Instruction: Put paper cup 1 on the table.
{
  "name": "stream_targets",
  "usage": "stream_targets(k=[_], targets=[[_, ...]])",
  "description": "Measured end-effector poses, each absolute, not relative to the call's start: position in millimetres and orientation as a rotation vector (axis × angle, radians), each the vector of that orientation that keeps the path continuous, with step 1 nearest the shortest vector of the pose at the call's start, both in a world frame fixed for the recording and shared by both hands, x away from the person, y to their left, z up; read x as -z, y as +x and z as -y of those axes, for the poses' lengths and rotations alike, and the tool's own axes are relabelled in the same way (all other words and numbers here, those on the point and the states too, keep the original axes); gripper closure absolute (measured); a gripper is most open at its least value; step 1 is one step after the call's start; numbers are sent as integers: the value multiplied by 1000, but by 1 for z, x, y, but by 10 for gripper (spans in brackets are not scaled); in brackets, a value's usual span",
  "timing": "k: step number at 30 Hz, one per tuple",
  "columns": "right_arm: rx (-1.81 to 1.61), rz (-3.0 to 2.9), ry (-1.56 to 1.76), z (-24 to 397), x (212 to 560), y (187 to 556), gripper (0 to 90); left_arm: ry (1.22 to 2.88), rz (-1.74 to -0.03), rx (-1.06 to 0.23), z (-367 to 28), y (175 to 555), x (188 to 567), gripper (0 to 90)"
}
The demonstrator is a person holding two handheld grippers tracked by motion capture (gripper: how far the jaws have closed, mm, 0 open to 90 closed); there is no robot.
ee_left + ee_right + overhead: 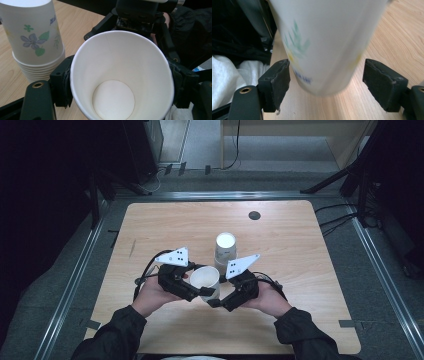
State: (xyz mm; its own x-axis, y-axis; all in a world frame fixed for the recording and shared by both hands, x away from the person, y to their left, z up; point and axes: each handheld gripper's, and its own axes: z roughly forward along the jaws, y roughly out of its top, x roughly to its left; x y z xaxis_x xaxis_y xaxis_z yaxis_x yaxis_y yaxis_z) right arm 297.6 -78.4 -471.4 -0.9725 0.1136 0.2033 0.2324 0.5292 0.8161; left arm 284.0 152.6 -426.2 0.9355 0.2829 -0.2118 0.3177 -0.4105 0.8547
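left hand [150,295]: at about 7 o'clock from the table's middle, forearm in a dark sleeve coming in from the bottom edge.
left gripper [192,291]: points toward 3 o'clock; its jaws are clamped on the paper cup near the rim, one pad [65,82] pressed to the cup's outer wall on each side in the left gripper view.
paper cup [205,279]: white inside, mouth open toward the high camera, held above the wood between the two grippers at roughly 6 o'clock from the table's middle; in the left gripper view its round bottom [113,99] shows down the inside.
cup stack [225,251]: nested cups standing mouth-down on the table, just past the held cup at about 1 o'clock from it; flower print in blue and green on the side [33,41].
right gripper [220,301]: points toward 9 o'clock, its tips low beside the held cup; its jaws stand apart, the lower part of the cup [324,50] between them, the near pad [275,82] at or almost at the wall, the far pad clear of it with wood showing in the gap.
right hand [267,297]: at about 5 o'clock from the table's middle.
table [300,270]: light wood with rounded corners; a small dark round spot [254,215] lies near its far edge at about 1 o'clock.
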Motion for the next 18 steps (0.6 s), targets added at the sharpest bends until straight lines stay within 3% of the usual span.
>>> stream_targets(k=[18], targets=[[1410,2731,-351,84,477,299,220,2048,-493,-13,-178,297,427,230]])
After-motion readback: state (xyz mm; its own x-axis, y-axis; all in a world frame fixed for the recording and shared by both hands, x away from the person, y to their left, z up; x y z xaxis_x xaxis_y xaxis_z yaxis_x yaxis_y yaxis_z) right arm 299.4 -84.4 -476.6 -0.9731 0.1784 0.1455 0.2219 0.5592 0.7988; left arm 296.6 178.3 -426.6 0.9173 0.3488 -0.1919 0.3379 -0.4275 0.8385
